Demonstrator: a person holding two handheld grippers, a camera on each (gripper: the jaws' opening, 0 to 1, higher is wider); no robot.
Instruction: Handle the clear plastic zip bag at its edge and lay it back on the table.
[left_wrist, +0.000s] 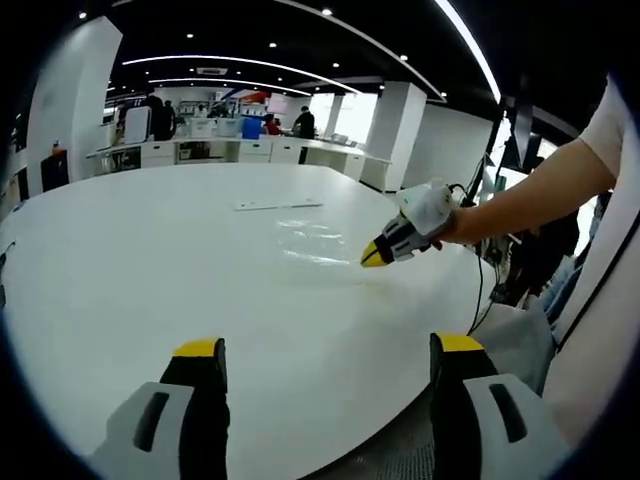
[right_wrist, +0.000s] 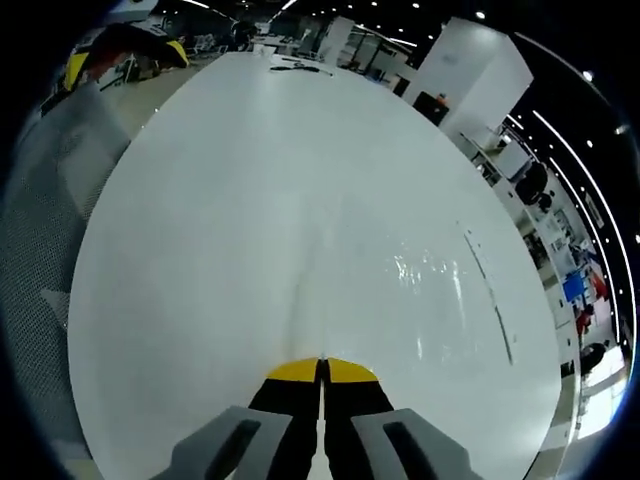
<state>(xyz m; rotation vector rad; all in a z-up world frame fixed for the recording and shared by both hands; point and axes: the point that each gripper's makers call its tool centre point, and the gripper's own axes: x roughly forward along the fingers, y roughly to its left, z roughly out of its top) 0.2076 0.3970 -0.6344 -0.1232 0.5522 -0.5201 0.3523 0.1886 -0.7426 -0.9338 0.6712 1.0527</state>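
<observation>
Grip on the near edge of the clear zip bag (left_wrist: 312, 241), flat on the white table (left_wrist: 150, 260), pinched between the closed right gripper (right_wrist: 322, 364): lower level, then release gently, left gripper (left_wrist: 328, 352) spread, idle, well apart.

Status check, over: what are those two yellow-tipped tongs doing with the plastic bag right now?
Left tongs open, hovering over table, empty. Right tongs shut on clear zip bag at its near edge, bag flat on table. Nothing in the way.
</observation>
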